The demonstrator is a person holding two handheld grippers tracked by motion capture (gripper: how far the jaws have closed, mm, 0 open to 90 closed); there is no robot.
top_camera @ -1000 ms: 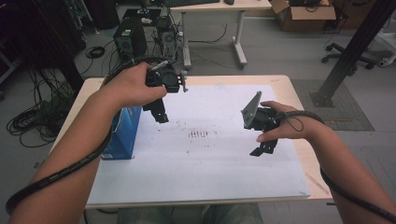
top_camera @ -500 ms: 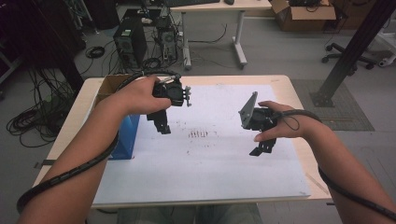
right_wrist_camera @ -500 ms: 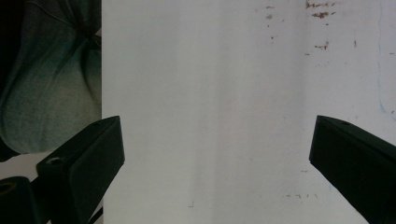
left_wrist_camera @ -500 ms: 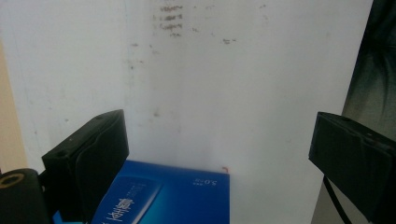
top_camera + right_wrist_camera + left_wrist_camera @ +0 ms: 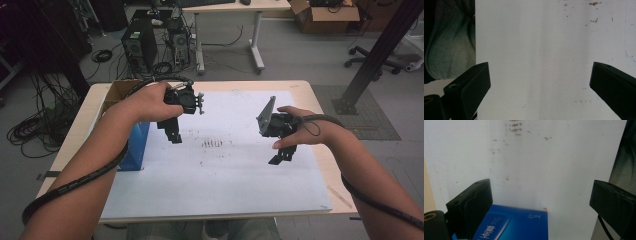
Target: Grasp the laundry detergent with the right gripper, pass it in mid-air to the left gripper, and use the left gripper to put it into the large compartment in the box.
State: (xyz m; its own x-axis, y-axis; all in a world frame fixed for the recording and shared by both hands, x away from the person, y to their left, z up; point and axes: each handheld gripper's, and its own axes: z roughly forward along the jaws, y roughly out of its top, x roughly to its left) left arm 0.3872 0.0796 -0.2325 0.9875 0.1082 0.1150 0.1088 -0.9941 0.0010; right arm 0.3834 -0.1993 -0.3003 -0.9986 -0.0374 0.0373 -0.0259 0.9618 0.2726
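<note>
1. Blue box stands at left edge of white sheet on the surface, near the person's left forearm; in left gripper view its printed top sits low between the jaws, nearer the left jaw, untouched.
2. Left claw hangs above the sheet just right of the box, jaws pointing down, spread wide, nothing held.
3. Right claw hovers over right half of sheet, well apart from box; jaws wide too, empty. Right gripper view: bare sheet w/ small brown specks betw. jaws.
4. Dark smudge marks on sheet betw. the two claws.
5. Brown cardboard box at far left corner of surface, behind blue box.
</note>
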